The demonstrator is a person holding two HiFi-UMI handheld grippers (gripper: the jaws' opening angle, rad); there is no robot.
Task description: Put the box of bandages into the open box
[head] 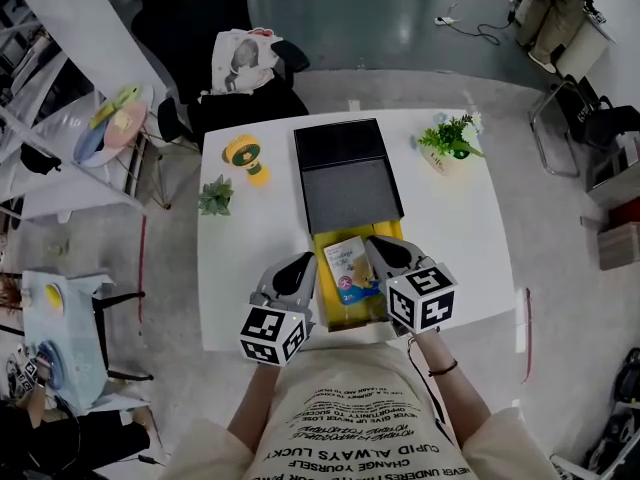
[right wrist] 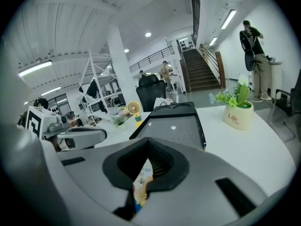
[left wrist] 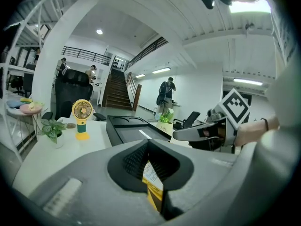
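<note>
The box of bandages (head: 348,265), white and blue with print, lies inside a yellow tray (head: 326,306) at the table's near edge. Beyond the tray the open box shows a grey inside (head: 350,193) and a black part (head: 338,142). My left gripper (head: 303,263) hangs over the tray's left rim, jaws together. My right gripper (head: 376,245) is at the bandage box's right edge, jaws also together, nothing seen pinched. Through the slit of the left gripper (left wrist: 149,147) the bandage box (left wrist: 151,175) shows below; likewise under the right gripper (right wrist: 149,149) the bandage box (right wrist: 140,180).
On the white table (head: 455,228) stand a yellow fan (head: 245,156), a small plant (head: 216,196) on the left and a potted plant (head: 450,140) at the back right. A black chair (head: 240,103) stands behind the table. The person's body is against the front edge.
</note>
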